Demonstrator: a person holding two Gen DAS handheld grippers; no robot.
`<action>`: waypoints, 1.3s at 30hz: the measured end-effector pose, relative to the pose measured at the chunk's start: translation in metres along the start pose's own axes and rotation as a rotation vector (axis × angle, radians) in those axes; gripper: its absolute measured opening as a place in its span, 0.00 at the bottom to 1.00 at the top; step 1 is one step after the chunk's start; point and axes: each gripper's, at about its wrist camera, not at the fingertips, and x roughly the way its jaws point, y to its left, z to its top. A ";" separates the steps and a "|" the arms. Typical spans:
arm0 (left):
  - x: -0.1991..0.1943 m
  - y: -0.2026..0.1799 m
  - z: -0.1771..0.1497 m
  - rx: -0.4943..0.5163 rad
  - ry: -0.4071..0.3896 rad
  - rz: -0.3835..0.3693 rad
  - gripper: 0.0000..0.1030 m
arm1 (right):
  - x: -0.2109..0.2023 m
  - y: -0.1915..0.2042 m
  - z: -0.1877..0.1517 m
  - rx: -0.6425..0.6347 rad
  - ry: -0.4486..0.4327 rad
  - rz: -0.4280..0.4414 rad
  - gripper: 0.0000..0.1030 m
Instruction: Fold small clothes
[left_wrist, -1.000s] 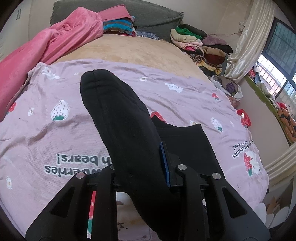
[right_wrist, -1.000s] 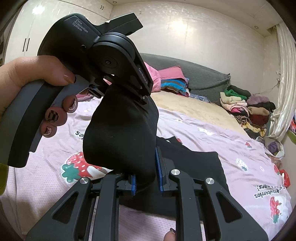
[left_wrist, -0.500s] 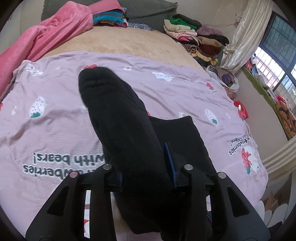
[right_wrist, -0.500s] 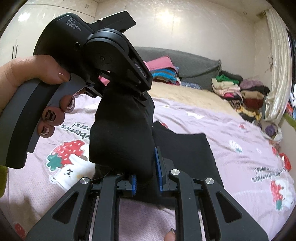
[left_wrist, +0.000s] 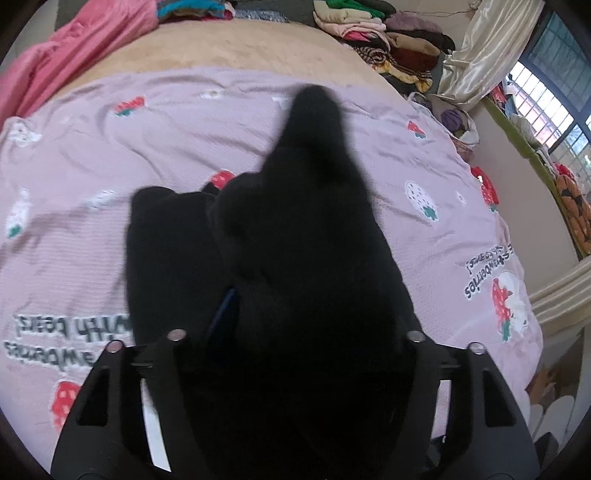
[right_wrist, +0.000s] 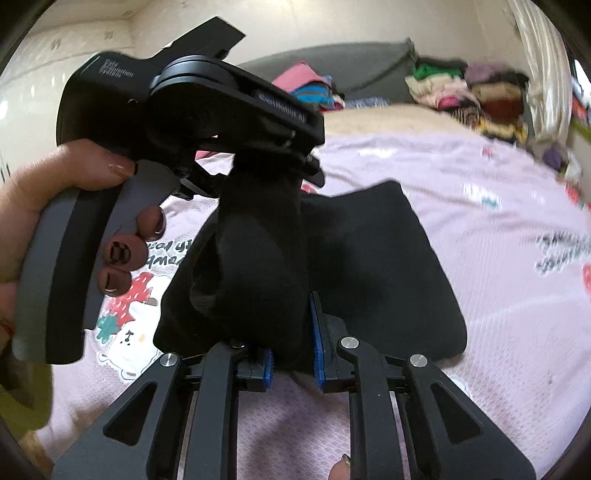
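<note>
A black sock (left_wrist: 306, 236) is held between both grippers above the bed. In the left wrist view it covers my left gripper (left_wrist: 295, 325), whose jaws are shut on it; its toe end points up and right. In the right wrist view my right gripper (right_wrist: 291, 354) is shut on the other end of the sock (right_wrist: 266, 258), blue pads on both sides. The left gripper (right_wrist: 207, 122), held by a hand, is right above it. A folded black garment (right_wrist: 388, 273) lies flat on the bed beneath; it also shows in the left wrist view (left_wrist: 166, 251).
The bed is covered by a pink strawberry-print sheet (left_wrist: 184, 129). A pink blanket (left_wrist: 66, 48) lies at the far left. Piles of folded clothes (left_wrist: 391, 37) sit at the far right by the curtain (left_wrist: 476, 51). The bed's right edge drops toward a window wall.
Both grippers have dropped closer to the bed and the black garment. The sock's free end has swung from upper left to upper right in the left wrist view. Both stay shut on it.
</note>
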 end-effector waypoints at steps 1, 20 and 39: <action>0.003 -0.001 0.000 -0.002 0.009 -0.010 0.72 | 0.001 -0.004 0.000 0.015 0.009 0.011 0.15; -0.045 0.058 -0.040 -0.084 -0.125 -0.038 0.87 | 0.008 -0.078 0.026 0.377 0.157 0.307 0.74; -0.025 0.055 -0.064 -0.030 -0.077 -0.003 0.87 | 0.049 -0.078 0.124 0.098 0.167 0.233 0.09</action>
